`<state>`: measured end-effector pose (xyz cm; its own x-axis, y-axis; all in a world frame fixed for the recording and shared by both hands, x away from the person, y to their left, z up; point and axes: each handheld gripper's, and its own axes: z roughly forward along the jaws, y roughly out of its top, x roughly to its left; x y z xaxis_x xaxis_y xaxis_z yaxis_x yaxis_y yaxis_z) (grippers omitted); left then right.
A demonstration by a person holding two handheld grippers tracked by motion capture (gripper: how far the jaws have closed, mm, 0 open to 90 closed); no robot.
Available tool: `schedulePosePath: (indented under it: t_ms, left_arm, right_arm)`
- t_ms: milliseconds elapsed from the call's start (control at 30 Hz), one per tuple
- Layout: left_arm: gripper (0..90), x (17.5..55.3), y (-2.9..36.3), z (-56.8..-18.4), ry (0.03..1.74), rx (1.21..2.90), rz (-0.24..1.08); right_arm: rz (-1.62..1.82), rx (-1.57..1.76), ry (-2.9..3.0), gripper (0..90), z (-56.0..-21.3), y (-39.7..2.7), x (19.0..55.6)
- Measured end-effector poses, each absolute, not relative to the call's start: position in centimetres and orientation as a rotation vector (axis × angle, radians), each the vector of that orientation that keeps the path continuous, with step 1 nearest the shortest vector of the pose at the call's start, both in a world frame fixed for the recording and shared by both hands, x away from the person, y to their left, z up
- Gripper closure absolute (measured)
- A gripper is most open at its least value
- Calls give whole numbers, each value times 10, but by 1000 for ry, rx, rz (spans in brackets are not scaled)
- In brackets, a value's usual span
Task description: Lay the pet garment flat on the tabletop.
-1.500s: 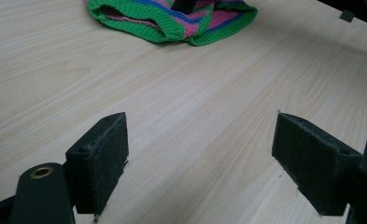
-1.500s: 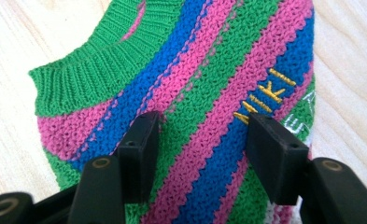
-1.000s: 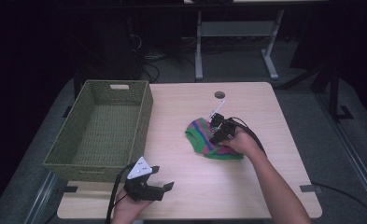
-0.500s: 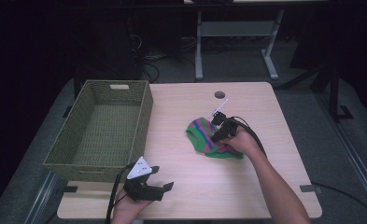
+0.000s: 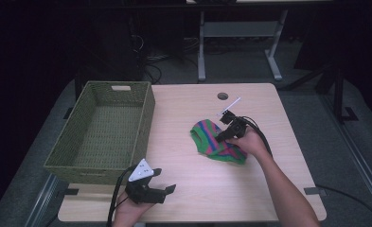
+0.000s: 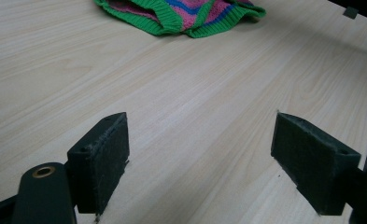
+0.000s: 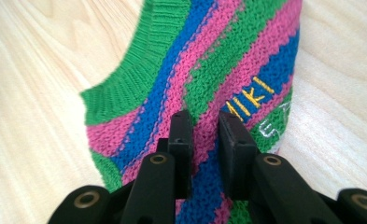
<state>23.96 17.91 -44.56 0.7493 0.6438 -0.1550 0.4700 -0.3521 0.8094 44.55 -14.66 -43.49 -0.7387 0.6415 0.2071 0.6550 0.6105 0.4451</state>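
The knit [image 5: 217, 142] is lying on the worktop [image 5: 278, 189], a little to the 3 o'clock side of its middle, striped in green, pink and blue. In the right gripper view the knit [image 7: 209, 70] is showing yellow letters stitched on a blue stripe.

The right tongs [image 5: 223, 135] are sitting on the knit near its 1 o'clock part, with the person's hand [image 5: 250, 142] behind them at 4 o'clock. In the right gripper view the right tongs [image 7: 204, 140] have just been closing, and the two jaws are standing close together with a raised fold of the knit between them; the pads are pressing on this fold, so they are grasping the knit.

The left tongs [image 5: 167, 191] are resting near the 6 o'clock edge of the worktop, well apart from the knit. In the left gripper view the left tongs [image 6: 200, 163] are released, the jaws standing wide with only bare wood between them, and the knit [image 6: 181, 14] is lying far ahead at 12 o'clock.

A woven basket [image 5: 146, 123] is standing at the 9 o'clock side of the worktop.
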Motion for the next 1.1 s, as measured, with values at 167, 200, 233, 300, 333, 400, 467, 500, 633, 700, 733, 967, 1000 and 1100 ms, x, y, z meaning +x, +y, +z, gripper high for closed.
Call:
schedulePosePath:
  t_ms: [167,200,233,300,333,400,467,500,633,700,733,967,1000,1100]
  left_arm:
    - [189,239,179,-446,847,2016,240]
    - [189,239,179,-445,847,2014,242]
    - [189,239,180,-445,846,2013,244]
    - [189,239,180,-446,854,2007,242]
    - [189,240,181,-446,856,2013,240]
    - [189,240,181,-446,855,2016,241]
    - [189,240,181,-446,853,2016,241]
    - [189,240,180,-446,853,2015,241]
    - [188,240,179,-447,853,2024,239]
    - [188,240,180,-447,852,2020,244]
    - [188,239,180,-446,853,2016,244]
    - [188,240,180,-447,855,2019,242]
    - [188,240,180,-446,853,2021,244]
    - [188,240,179,-447,851,2022,239]
  right_arm:
    - [-827,-1118,-2786,761,-426,-151,442]
    - [-853,-1117,-2778,762,-424,-154,441]
    - [-859,-1113,-2776,762,-423,-155,440]
    - [-878,-1113,-2772,764,-420,-157,439]
    - [-885,-1108,-2770,764,-419,-157,439]
    - [-895,-1104,-2767,764,-417,-159,438]
    - [-918,-1107,-2760,765,-415,-161,437]
    - [-926,-1108,-2757,765,-414,-162,437]
    - [-980,-1119,-2736,767,-406,-168,435]
    - [-996,-1128,-2730,768,-403,-169,435]
    - [-1011,-1131,-2724,768,-402,-170,435]
    - [-1045,-1129,-2702,768,-393,-176,433]
    - [-1066,-1134,-2687,767,-390,-179,431]
    - [-1073,-1134,-2674,767,-387,-182,430]
